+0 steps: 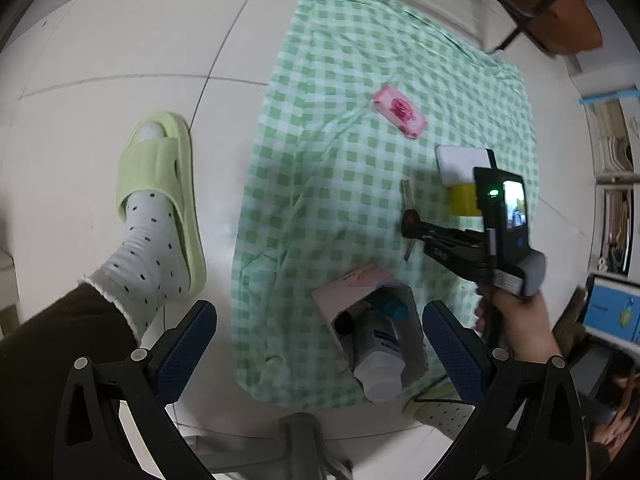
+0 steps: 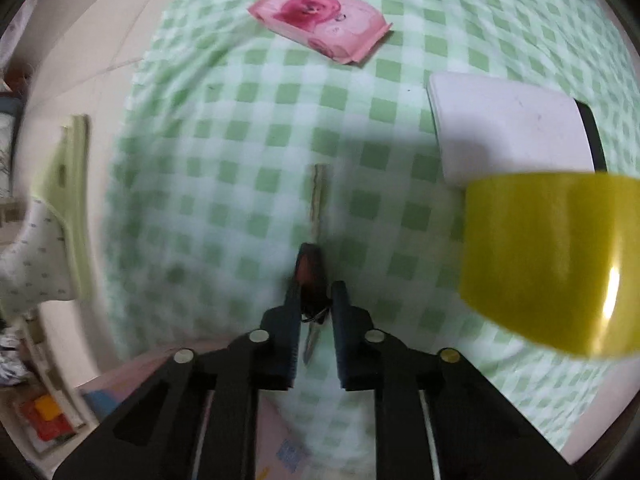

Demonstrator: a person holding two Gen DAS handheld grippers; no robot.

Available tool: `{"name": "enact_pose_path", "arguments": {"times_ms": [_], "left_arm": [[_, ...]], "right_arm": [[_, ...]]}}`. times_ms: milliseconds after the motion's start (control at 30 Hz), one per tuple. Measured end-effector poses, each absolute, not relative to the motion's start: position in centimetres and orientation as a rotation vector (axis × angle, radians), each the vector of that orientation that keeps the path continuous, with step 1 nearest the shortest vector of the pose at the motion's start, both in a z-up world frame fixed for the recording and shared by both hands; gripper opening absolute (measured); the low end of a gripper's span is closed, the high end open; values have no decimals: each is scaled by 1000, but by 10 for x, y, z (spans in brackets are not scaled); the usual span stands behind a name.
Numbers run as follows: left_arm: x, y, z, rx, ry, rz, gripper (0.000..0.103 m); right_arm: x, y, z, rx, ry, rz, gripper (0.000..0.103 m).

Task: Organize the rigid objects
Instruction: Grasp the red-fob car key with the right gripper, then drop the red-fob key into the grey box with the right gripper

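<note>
1. A right gripper (image 2: 316,292), held in a person's hand (image 1: 516,320), is clenched on a bunch of keys (image 2: 314,280) by its red-and-black fob, above a green-and-white checked cloth (image 2: 240,140) spread on a white tiled floor (image 1: 120,40). One silver key blade points forward past the fingertips; another hangs below them.
2. The left gripper (image 1: 320,344) is released, its blue-padded fingers (image 1: 188,344) spread wide on either side of a pink cardboard box (image 1: 360,284) lying on the cloth's near edge.
3. A white bottle (image 1: 380,356) with a blue cap sits in the box's open end; blue print on its label is too blurred to read.
4. Further back on the cloth lies a pink wet-wipes packet (image 2: 320,20) bearing a cartoon figure; its writing is illegible.
5. A white rectangular device (image 2: 508,128) with a black edge rests just beside a yellow tape roll (image 2: 552,264), right of the keys.
6. The person's foot, in a dotted sock and pale green slipper (image 1: 160,200), stands on the tiles left of the cloth.
</note>
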State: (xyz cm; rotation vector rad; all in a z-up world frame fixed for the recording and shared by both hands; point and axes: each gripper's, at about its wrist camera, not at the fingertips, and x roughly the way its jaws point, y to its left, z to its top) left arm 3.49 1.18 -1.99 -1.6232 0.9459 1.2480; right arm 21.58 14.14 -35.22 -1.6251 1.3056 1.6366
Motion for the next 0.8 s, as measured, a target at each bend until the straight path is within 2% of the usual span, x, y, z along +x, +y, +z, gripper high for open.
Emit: {"name": "enact_pose_path", "arguments": {"times_ms": [100, 267, 500, 633, 800], "left_arm": [[44, 12, -17, -1558, 998, 1230, 103], [68, 9, 2, -1462, 904, 1072, 103], [123, -7, 28, -1098, 1049, 990, 103], [140, -21, 37, -1022, 1026, 913, 103], [145, -27, 46, -988, 988, 874, 102]], "right_arm": [[219, 143, -320, -1589, 1273, 1698, 14], [238, 136, -262, -1462, 1299, 1761, 14], [275, 120, -173, -1263, 1488, 1837, 12], [286, 105, -134, -1126, 1636, 1853, 4], [285, 82, -104, -1048, 1725, 1902, 4]]}}
